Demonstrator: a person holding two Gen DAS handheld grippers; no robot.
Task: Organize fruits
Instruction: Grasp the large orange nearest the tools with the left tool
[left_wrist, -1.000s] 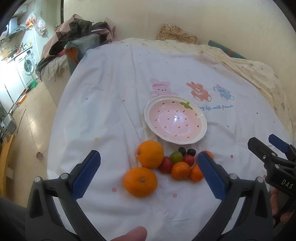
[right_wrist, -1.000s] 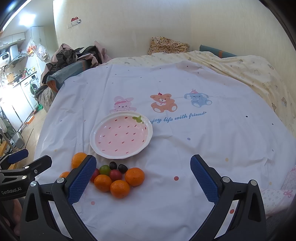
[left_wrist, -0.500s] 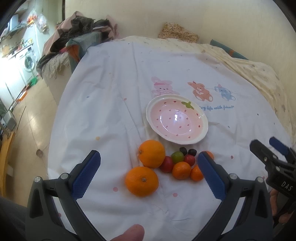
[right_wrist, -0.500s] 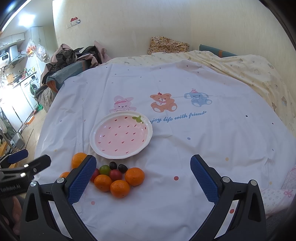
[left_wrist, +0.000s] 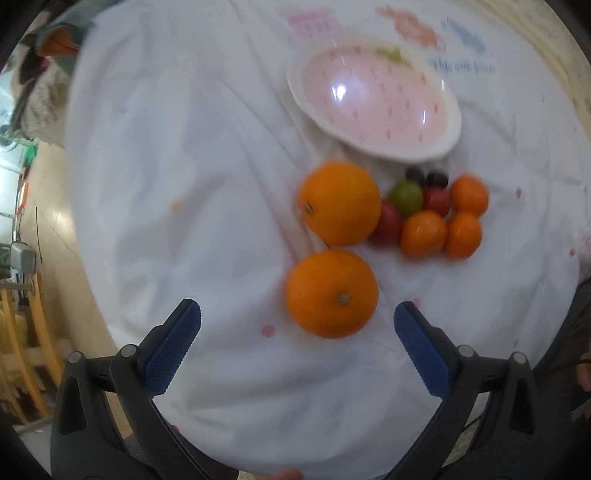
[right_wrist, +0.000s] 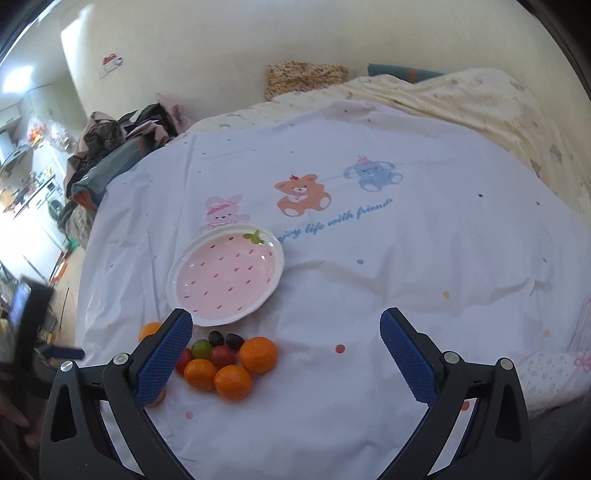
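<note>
A pink strawberry-pattern plate (left_wrist: 448, 122) (right_wrist: 271, 275) lies on the white sheet with nothing in it. In front of it sit two large oranges (left_wrist: 332, 293) (left_wrist: 340, 204) and a cluster of small fruits (left_wrist: 430, 216) (right_wrist: 223, 360): small oranges, red and green ones, two dark ones. My left gripper (left_wrist: 297, 319) is open, just short of the nearer large orange, which lies slightly right of its centre line. My right gripper (right_wrist: 286, 328) is open above the sheet, right of the cluster, holding nothing. The left view is motion-blurred.
The sheet's left edge (left_wrist: 79, 236) drops off to a tiled floor with wooden furniture (left_wrist: 22, 332). A pile of clothes (right_wrist: 110, 147) lies at the far left, a yellow blanket (right_wrist: 480, 103) at the far right. The blurred left tool (right_wrist: 27, 321) shows in the right wrist view.
My left gripper has moved forward and down toward the nearer large orange, which now looms much larger. The right gripper has hardly moved.
</note>
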